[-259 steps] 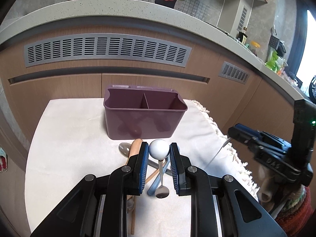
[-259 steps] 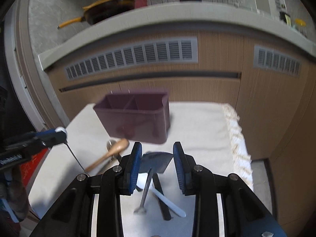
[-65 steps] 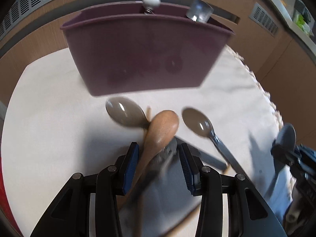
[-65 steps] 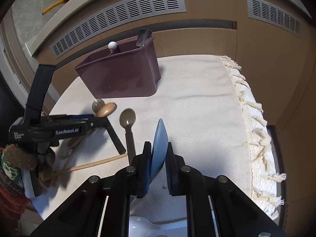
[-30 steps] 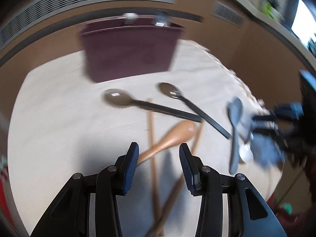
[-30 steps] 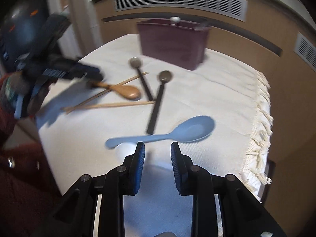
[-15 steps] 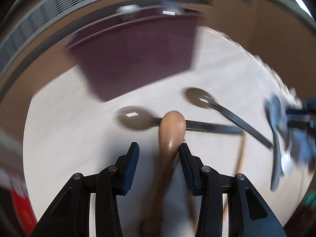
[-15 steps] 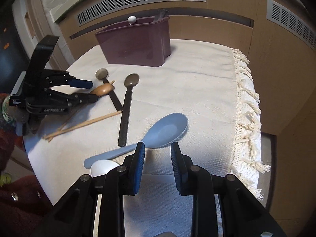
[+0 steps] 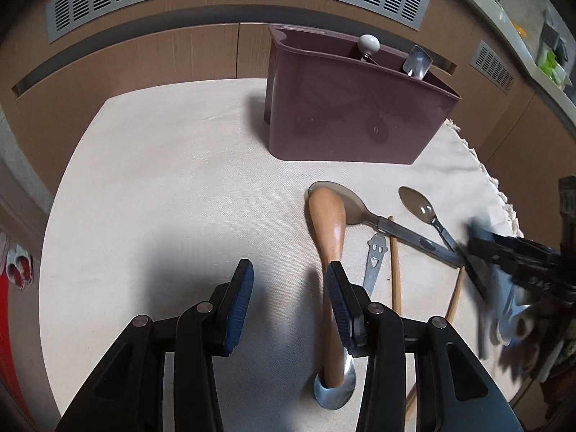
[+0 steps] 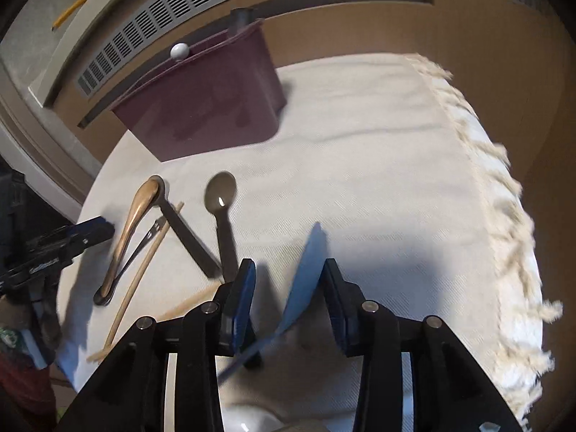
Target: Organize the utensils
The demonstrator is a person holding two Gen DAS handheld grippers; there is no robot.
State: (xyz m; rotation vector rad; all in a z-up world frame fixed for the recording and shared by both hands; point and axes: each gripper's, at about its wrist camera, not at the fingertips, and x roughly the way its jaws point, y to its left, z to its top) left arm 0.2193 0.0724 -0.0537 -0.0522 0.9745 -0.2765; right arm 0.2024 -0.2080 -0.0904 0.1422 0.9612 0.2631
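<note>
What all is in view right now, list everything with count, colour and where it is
caddy: one, purple, back of the cloth
knob utensil: one, white top, in the caddy
metal utensil: one, silver, in the caddy
wooden spoon: one, tan, on the cloth beside the left gripper's fingers
dark spoons: two, grey-brown, on the cloth
chopsticks: two, wood, on the cloth
small metal spoon: one, silver, under the wooden spoon
blue spoon: one, on edge between the right jaws
cloth: one, cream, fringed
left gripper: open, nothing between its jaws
right gripper: jaws opening
</note>
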